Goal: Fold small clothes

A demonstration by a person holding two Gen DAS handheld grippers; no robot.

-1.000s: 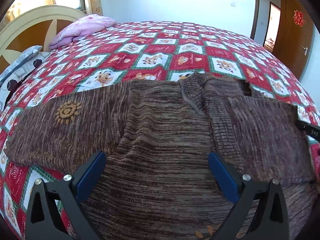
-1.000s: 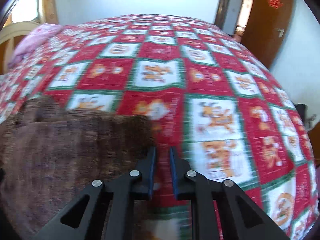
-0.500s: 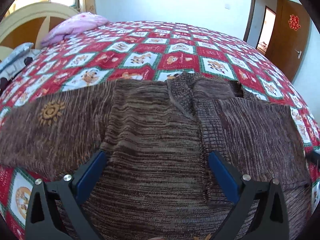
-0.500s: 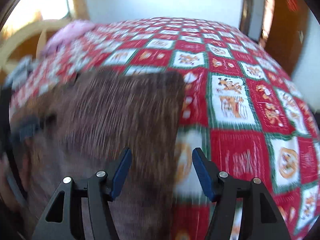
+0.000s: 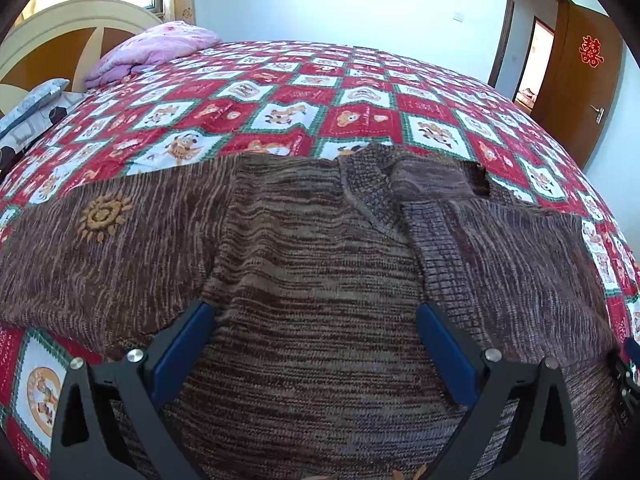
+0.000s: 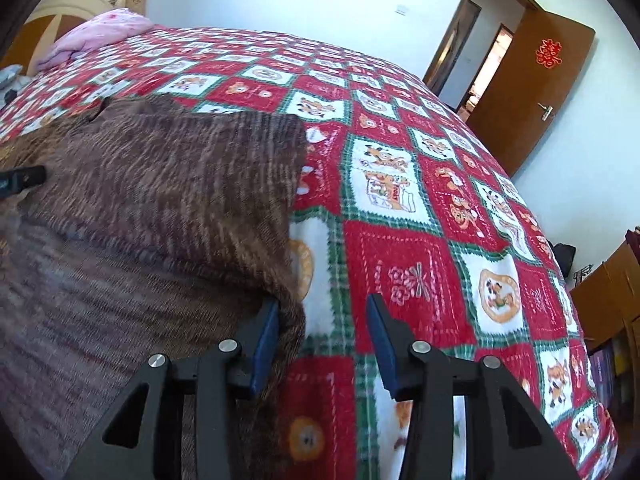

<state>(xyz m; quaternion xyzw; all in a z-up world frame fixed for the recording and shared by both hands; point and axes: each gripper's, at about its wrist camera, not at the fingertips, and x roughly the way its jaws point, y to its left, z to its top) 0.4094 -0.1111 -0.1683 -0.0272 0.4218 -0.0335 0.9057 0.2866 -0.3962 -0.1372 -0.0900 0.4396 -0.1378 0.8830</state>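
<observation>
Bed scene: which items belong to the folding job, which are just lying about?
Job:
- brown knit sweater, right sleeve already folded in
- left gripper, open above the sweater
- right gripper, open at the sweater's right edge

Bystanders:
- patterned red quilt (work surface only)
- pink blanket
- grey pillow
- headboard
- door

Cut off at the near edge of the bed (image 5: 360,80) in the left wrist view: the hem of the brown sweater (image 5: 320,280), running out of the picture's bottom behind the black gripper arms. Hidden under its folded-over right sleeve (image 6: 180,184): that side of the body. Blurred in the right wrist view: the knit toward the left and bottom, plus the quilt squares nearest the lens.
</observation>
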